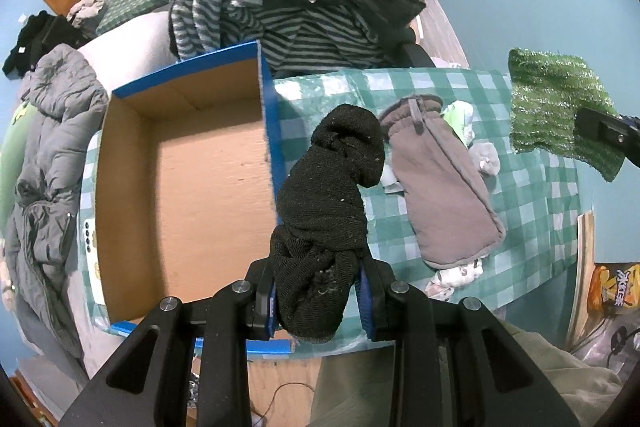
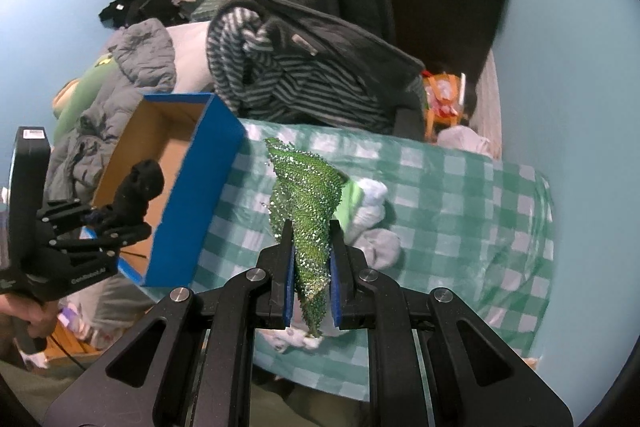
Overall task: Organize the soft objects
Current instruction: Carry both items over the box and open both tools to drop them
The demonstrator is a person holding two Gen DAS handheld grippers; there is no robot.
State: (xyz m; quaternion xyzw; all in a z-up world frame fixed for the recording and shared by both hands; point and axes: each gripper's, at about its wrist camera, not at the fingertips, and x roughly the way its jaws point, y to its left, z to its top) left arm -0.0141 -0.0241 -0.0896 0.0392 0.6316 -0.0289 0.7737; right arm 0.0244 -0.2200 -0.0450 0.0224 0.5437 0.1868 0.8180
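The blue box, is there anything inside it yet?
The blue box shows only bare cardboard floor and walls. Its near corner is hidden behind the black sock in the left hand-held gripper.

sock (image 1: 324, 195): black knit, matt (a bit fuzzy)
green cloth (image 2: 308, 203): glittery, rough
box (image 1: 208, 187): matt cardboard

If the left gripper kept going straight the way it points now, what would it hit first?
Probably the checked tablecloth near the blue box wall, with the black sock it holds landing first; depth is unclear.
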